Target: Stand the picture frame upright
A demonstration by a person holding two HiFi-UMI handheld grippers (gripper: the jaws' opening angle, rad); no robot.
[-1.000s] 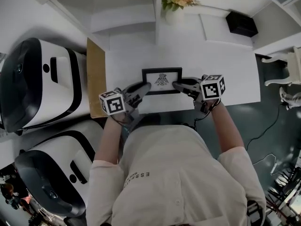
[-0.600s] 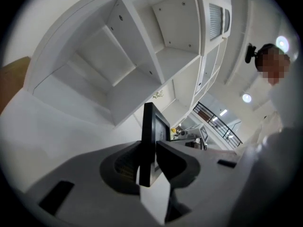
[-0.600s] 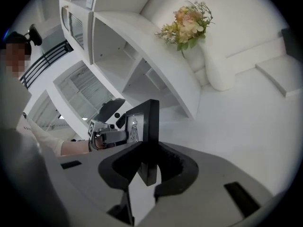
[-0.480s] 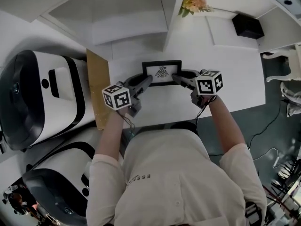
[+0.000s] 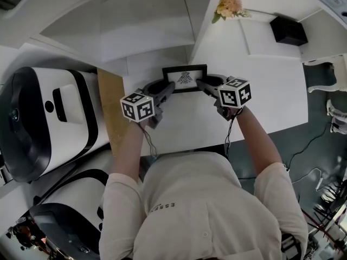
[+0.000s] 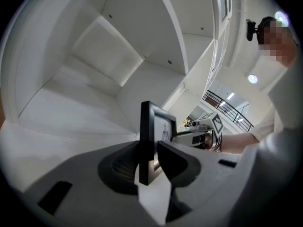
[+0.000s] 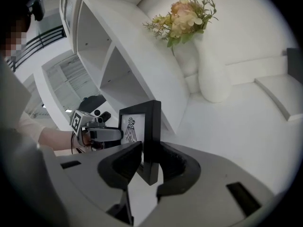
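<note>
both hand-held grippers [image 5: 168, 88] [image 5: 201, 83] looser round picture frame [image 5: 185, 78]

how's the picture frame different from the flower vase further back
Colour: the picture frame is black, the vase is white.
Shape: the picture frame is flat and rectangular, the vase is rounded and bulging.
Content: the picture frame shows a bird-like print, the vase holds peach and yellow flowers.
Both are upright, with white furniture all around them.

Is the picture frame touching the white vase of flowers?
Apart. The right gripper view shows bare white surface between the picture frame and the vase.
</note>
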